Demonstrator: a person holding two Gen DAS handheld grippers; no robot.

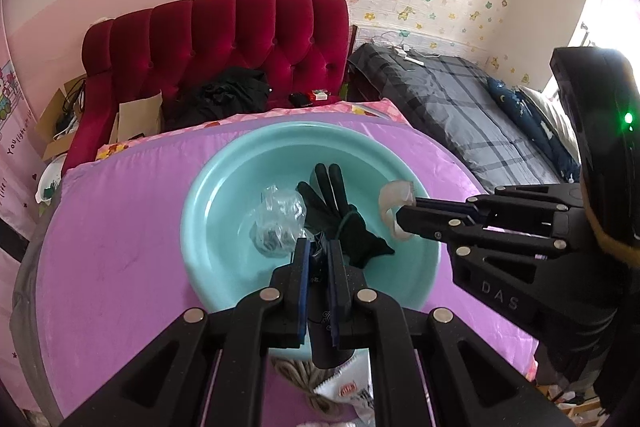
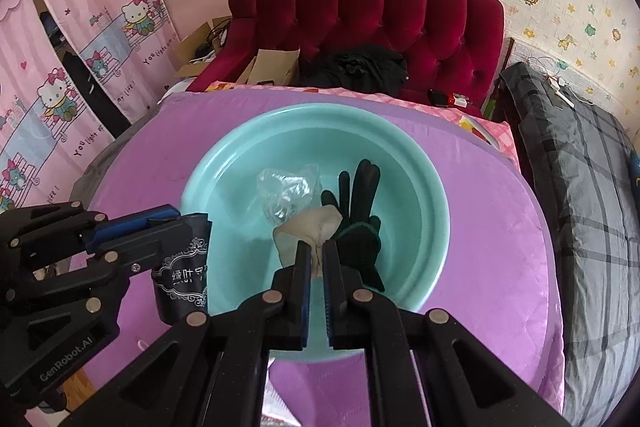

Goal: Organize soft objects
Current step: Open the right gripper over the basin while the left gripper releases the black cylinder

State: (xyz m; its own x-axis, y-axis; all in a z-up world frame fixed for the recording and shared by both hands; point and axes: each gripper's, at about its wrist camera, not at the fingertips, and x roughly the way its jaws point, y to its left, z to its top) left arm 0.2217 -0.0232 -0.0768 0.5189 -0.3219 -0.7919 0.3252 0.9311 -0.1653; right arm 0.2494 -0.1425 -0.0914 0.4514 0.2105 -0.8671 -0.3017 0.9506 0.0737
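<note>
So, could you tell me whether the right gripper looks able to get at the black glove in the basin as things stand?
Probably not right away: the right gripper is shut on a beige soft piece, so its jaws are occupied. Otherwise the way looks free, since the black glove lies uncovered in the teal basin, just beyond it.

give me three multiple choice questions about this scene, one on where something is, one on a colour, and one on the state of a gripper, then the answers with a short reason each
1. Where does the black glove lie?
A. On the red sofa
B. Inside the basin
C. On the plaid bedding

2. What colour is the basin?
A. Light teal
B. Orange
C. White

3. How is the right gripper?
A. Wide open and empty
B. Shut on the black glove
C. Shut on a pale translucent item

Answers:
1. B, the glove rests on the basin's floor beside a crumpled clear plastic bag.
2. A, its rim and wall are light teal against the purple cloth.
3. C, the pale translucent item sticks out from its closed jaws.
</note>
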